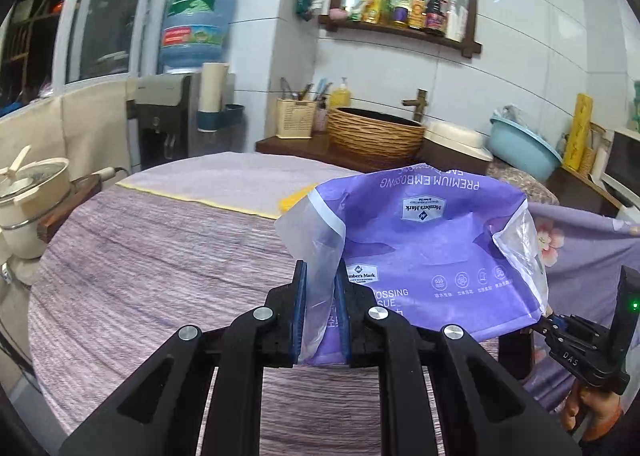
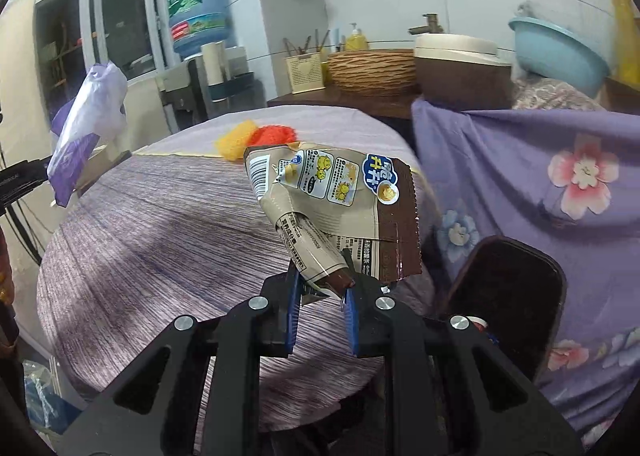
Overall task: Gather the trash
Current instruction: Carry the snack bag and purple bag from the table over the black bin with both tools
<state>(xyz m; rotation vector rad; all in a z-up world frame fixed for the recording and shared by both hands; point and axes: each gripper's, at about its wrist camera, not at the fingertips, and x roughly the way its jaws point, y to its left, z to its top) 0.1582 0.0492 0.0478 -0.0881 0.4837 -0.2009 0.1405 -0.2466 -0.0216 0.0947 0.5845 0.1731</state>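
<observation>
The left gripper point(image 1: 320, 308) is pinched tight on the clear edge of a purple tissue bag point(image 1: 420, 248), held up over the round table point(image 1: 140, 276). The right gripper point(image 2: 320, 300), nearly closed, clamps the crumpled corner of a brown snack wrapper point(image 2: 332, 199) above the table's right side. Both point slightly downward. Farther off, yellow and orange scrubbers point(image 2: 256, 137) lie on the table.
</observation>
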